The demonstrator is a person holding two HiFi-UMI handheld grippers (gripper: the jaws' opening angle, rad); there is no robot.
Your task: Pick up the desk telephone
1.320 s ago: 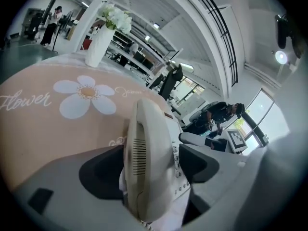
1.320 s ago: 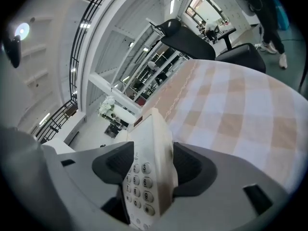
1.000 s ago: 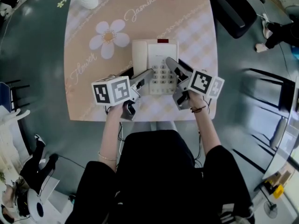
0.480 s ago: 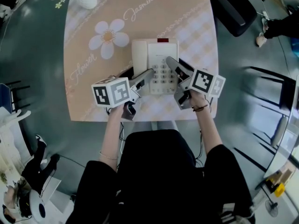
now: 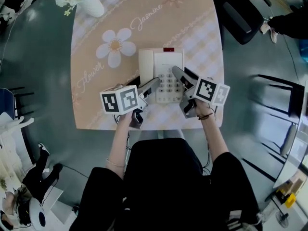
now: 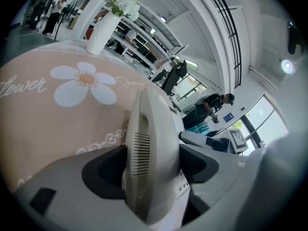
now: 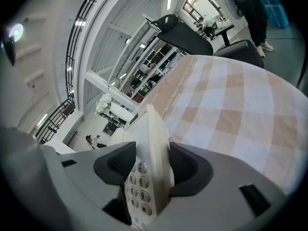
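Observation:
The white desk telephone [image 5: 161, 64] lies on the peach flowered tablecloth [image 5: 96, 105], handset [image 5: 146, 64] on its left side. My left gripper [image 5: 153, 84] comes in from the near left. In the left gripper view its jaws [image 6: 151, 165] are shut on the handset side of the telephone [image 6: 149, 129], pads against the plastic. My right gripper [image 5: 178, 72] comes in from the near right. Its jaws [image 7: 153, 165] clamp the keypad edge of the telephone [image 7: 154, 129] and have just closed slightly further on it.
A white vase of flowers [image 5: 89, 1] stands at the table's far left corner. A black office chair [image 5: 240, 13] is beyond the far right corner, and a person's legs [image 5: 284, 25] show further right. Grey floor surrounds the small table.
The head view has shifted, so table and telephone sit a little lower and to the right in the picture. Both grippers keep the same hold on the telephone.

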